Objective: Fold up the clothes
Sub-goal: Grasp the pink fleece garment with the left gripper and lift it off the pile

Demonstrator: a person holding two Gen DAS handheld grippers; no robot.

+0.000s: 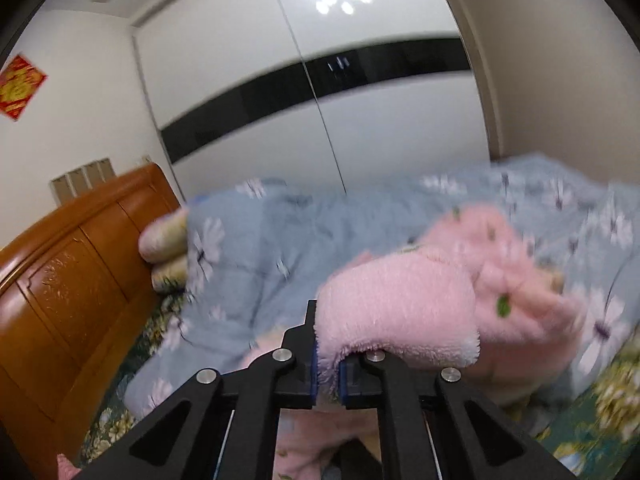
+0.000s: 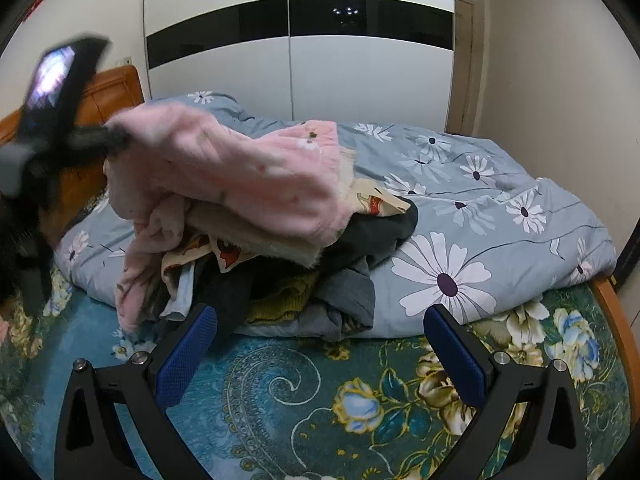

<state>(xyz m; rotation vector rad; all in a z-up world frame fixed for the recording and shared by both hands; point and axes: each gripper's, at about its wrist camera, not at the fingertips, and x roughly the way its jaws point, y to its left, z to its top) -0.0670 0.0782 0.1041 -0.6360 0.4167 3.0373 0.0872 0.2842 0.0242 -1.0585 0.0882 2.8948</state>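
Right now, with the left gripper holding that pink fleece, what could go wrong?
The left gripper pinches only an edge of the pink fleece garment, so it could slip free. The rest still lies on the clothes pile, so lifting may drag other pieces along. The right gripper is open and empty, giving no support.

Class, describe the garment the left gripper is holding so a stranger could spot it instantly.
Start at the bed with the blue daisy quilt; a heap of clothes lies at its near edge. On top of the heap is the pink fleece garment, pinched by the left gripper. It alone is fluffy and pale pink; its neighbours are dark, grey or mustard.
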